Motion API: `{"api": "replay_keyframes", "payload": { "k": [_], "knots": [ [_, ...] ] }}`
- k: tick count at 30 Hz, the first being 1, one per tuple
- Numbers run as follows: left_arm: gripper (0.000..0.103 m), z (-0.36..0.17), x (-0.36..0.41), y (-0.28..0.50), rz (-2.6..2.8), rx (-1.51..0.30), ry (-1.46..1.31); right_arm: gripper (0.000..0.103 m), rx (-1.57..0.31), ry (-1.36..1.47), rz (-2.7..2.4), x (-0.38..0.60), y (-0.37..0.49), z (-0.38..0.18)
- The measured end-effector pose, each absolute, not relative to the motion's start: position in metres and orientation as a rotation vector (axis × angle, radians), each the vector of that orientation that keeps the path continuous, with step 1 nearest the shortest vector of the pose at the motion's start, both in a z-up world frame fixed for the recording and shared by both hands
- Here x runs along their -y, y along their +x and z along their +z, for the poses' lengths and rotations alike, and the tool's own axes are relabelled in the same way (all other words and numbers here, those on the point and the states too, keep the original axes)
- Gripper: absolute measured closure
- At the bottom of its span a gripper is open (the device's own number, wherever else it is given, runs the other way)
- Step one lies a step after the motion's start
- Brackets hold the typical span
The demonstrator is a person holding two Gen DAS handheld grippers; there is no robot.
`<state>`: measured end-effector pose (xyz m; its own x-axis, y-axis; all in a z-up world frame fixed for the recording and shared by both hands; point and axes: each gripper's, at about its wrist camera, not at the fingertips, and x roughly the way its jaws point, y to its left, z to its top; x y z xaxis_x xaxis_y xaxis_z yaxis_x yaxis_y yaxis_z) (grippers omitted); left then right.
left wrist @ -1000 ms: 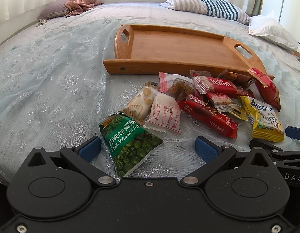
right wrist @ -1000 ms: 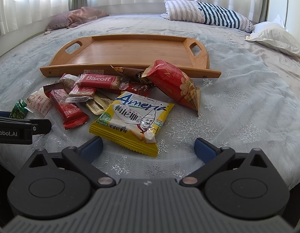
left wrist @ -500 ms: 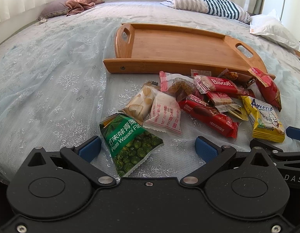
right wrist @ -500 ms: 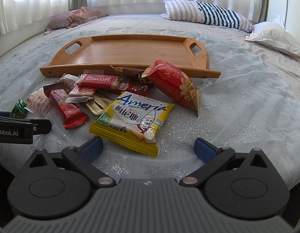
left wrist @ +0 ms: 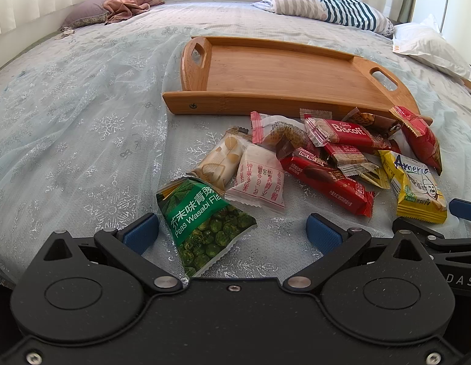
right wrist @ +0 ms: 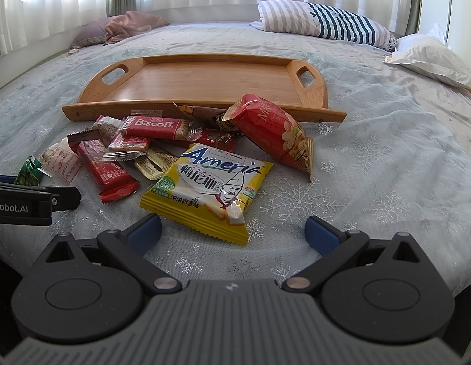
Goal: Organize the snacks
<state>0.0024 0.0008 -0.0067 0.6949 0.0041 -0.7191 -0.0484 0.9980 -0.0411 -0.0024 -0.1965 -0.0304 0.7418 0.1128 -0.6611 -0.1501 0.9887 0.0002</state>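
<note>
Left gripper (left wrist: 232,228) jaws spread, green wasabi-pea packet (left wrist: 202,222) between them, likely first pick. Right gripper (right wrist: 232,231) spread near yellow Ameria biscuit pack (right wrist: 205,188). Snacks heaped just before the empty bamboo handled tray (right wrist: 205,79) (presumably their destination), nothing gripped.

Bed with pale-blue snowflake-lace cover (left wrist: 83,115): carries empty bamboo handled tray (left wrist: 275,73), loose snack-packet pile (right wrist: 162,152), striped pillow (right wrist: 323,24).

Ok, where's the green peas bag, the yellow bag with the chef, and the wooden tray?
green peas bag (left wrist: 202,222), left wrist view, middle of its front.
yellow chef bag (right wrist: 205,188), right wrist view, middle of its front.
wooden tray (right wrist: 211,79), right wrist view, bare floor.
</note>
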Motion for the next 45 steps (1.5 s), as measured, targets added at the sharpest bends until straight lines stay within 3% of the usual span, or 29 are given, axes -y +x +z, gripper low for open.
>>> {"api": "replay_keyframes", "payload": {
  "k": [34, 36, 38, 45],
  "knots": [
    [0.0, -0.002, -0.006, 0.001, 0.01, -0.816, -0.064, 0.0, -0.696, -0.061, 0.124, 0.193, -0.005, -0.031],
    [0.005, 0.003, -0.01, -0.002, -0.002, -0.815, -0.088, 0.0, -0.696, -0.021, 0.13, 0.198, -0.004, -0.027],
    [0.017, 0.01, -0.015, -0.008, -0.011, -0.796, -0.116, 0.0, -0.681, 0.02, 0.143, 0.201, -0.006, -0.024],
    [0.034, 0.026, -0.024, -0.031, -0.039, -0.749, -0.121, 0.005, -0.592, 0.047, 0.211, 0.195, -0.015, -0.011]
  ]
}}
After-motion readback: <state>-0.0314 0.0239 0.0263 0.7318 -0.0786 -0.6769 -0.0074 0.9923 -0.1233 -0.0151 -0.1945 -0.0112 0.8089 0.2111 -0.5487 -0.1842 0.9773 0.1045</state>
